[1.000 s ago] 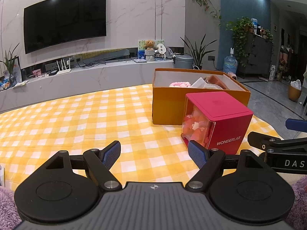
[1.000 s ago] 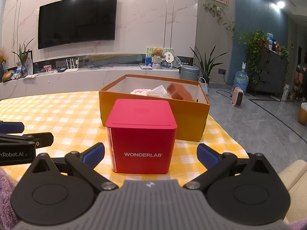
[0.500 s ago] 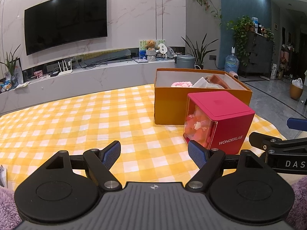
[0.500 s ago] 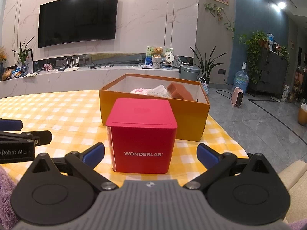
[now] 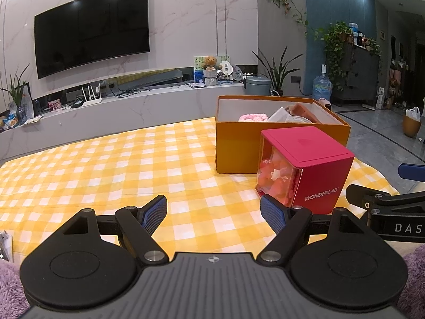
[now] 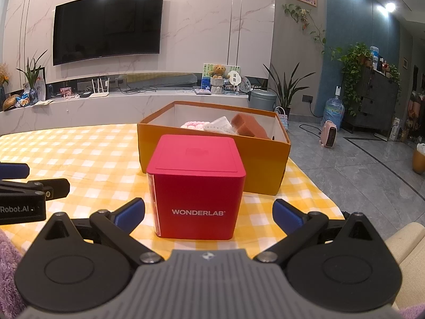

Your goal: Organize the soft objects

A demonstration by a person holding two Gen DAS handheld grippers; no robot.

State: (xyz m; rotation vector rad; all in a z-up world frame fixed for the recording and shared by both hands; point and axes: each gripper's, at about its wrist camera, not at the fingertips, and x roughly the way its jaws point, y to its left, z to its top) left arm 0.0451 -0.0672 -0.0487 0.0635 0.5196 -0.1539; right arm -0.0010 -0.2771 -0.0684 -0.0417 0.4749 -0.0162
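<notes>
Several soft items, a pink knitted piece (image 6: 192,125), a white pouch (image 6: 219,126) and a brown sponge (image 6: 248,125), are already seen inside the orange box (image 6: 212,156) on the checked desk (image 5: 106,164), while the red cube box (image 6: 196,186) with soft pink pieces behind its clear side is judged still to be dealt with. The cube is found just ahead of the right hand-held gripper (image 6: 208,210), centred between its spread, empty jaws and apparently not yet touched. The left hand-held gripper (image 5: 213,212) is likewise held released and empty over bare cloth, with the cube just beyond its right finger.

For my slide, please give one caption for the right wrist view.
Open right gripper faces red WONDERLAB cube before orange box.
</notes>
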